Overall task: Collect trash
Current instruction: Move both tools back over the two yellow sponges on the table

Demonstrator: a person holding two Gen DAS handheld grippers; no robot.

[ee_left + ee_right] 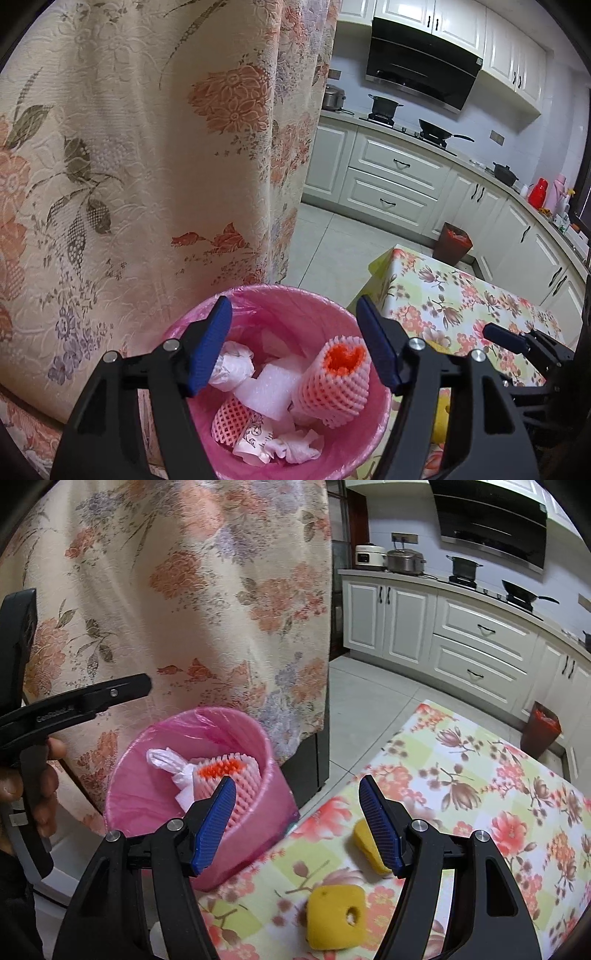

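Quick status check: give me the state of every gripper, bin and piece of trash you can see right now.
left gripper: open, empty, over the bin.
right gripper: open, empty, above the table.
pink bin: upright, bag-lined, partly full.
foam fruit net: in the bin, upright.
crumpled tissue: in the bin.
yellow sponge piece: lying on the table, uncollected.
second yellow piece: on the table, partly hidden by a right gripper finger.

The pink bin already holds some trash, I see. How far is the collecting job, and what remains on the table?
Done: the pink bin holds a foam fruit net, crumpled paper and white foam. In hand: nothing; the left gripper hangs open over the bin, and the right gripper is open too. Left: two yellow sponge pieces on the floral tablecloth.
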